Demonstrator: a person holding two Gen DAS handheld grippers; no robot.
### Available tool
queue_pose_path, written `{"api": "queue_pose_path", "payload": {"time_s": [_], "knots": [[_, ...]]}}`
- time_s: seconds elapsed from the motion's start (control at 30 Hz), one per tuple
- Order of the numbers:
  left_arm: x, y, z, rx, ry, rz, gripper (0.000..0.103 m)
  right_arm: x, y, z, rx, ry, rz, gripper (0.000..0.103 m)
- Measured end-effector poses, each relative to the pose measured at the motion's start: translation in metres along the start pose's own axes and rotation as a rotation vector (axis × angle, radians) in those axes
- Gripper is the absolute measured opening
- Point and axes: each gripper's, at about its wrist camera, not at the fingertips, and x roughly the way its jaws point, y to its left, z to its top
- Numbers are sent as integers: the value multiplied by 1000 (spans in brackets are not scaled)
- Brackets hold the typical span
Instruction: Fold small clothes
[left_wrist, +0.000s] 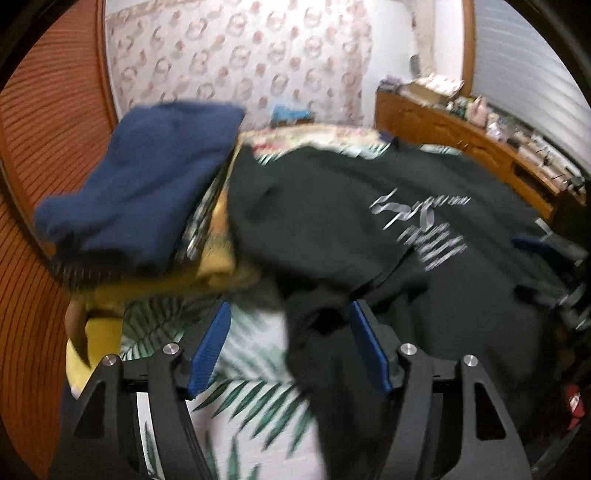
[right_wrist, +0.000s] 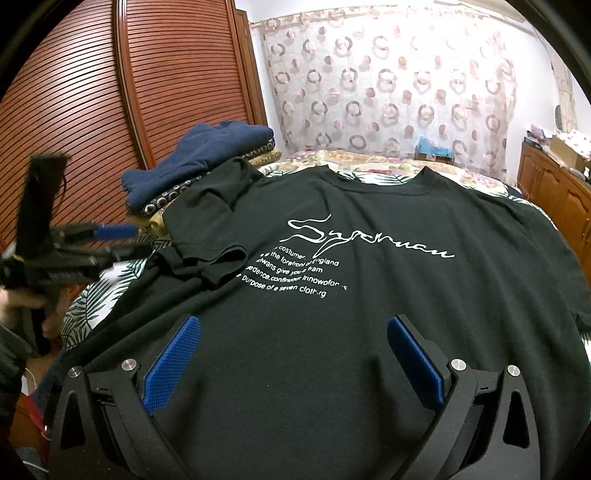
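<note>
A black T-shirt (right_wrist: 369, 314) with white lettering lies spread on the bed, front up, its left sleeve (right_wrist: 210, 236) folded in over the chest. It also shows in the left wrist view (left_wrist: 369, 229), blurred. My right gripper (right_wrist: 291, 354) is open over the shirt's lower hem and holds nothing. My left gripper (left_wrist: 288, 343) is open at the shirt's left edge, with black cloth hanging between its blue pads (left_wrist: 212, 347); it also shows at the left of the right wrist view (right_wrist: 122, 240).
A stack of folded clothes, navy on top (right_wrist: 207, 155), yellow below (left_wrist: 221, 258), sits at the bed's far left. The leaf-print bedsheet (left_wrist: 251, 387) shows beside the shirt. Slatted wooden wardrobe doors (right_wrist: 110, 92) stand left, a wooden cabinet (right_wrist: 554, 195) right.
</note>
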Motion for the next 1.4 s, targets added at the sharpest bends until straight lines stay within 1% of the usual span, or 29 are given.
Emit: {"api": "queue_pose_path", "payload": {"time_s": [0.17, 0.3, 0.4, 0.53, 0.63, 0.77, 0.8, 0.83, 0.87, 0.9, 0.97, 1.07, 1.17, 1.33, 1.4], "knots": [[12, 13, -10, -40, 39, 8, 69, 1, 0, 0, 1, 6, -2, 101], [21, 16, -16, -40, 64, 5, 70, 0, 2, -1, -1, 7, -5, 101], [21, 21, -16, -72, 56, -19, 72, 0, 2, 0, -16, 18, 1, 101], [21, 24, -16, -63, 57, -13, 73, 2, 5, 4, -34, 42, 5, 101], [23, 25, -15, -82, 65, 5, 83, 3, 7, 12, -42, 47, 26, 101], [22, 26, -17, -88, 68, 14, 85, 7, 18, 34, -83, 44, 77, 94], [22, 27, -17, -91, 69, 16, 86, 10, 22, 40, -101, 45, 86, 88], [23, 27, -17, -92, 69, 17, 86, 14, 27, 46, -120, 45, 98, 84], [23, 26, -17, -92, 69, 17, 86, 19, 32, 51, -138, 51, 109, 79], [23, 26, -18, -91, 70, 19, 86, 26, 37, 57, -153, 63, 125, 74], [23, 26, -18, -89, 69, 18, 86, 41, 44, 64, -170, 87, 165, 69], [23, 27, -19, -88, 67, 14, 86, 68, 57, 72, -194, 124, 228, 64], [22, 28, -19, -91, 65, 12, 86, 96, 66, 77, -215, 165, 254, 53], [22, 34, -21, -121, 60, 32, 86, 126, 82, 80, -269, 208, 286, 52], [22, 35, -22, -129, 58, 32, 86, 137, 91, 81, -300, 223, 271, 51]]}}
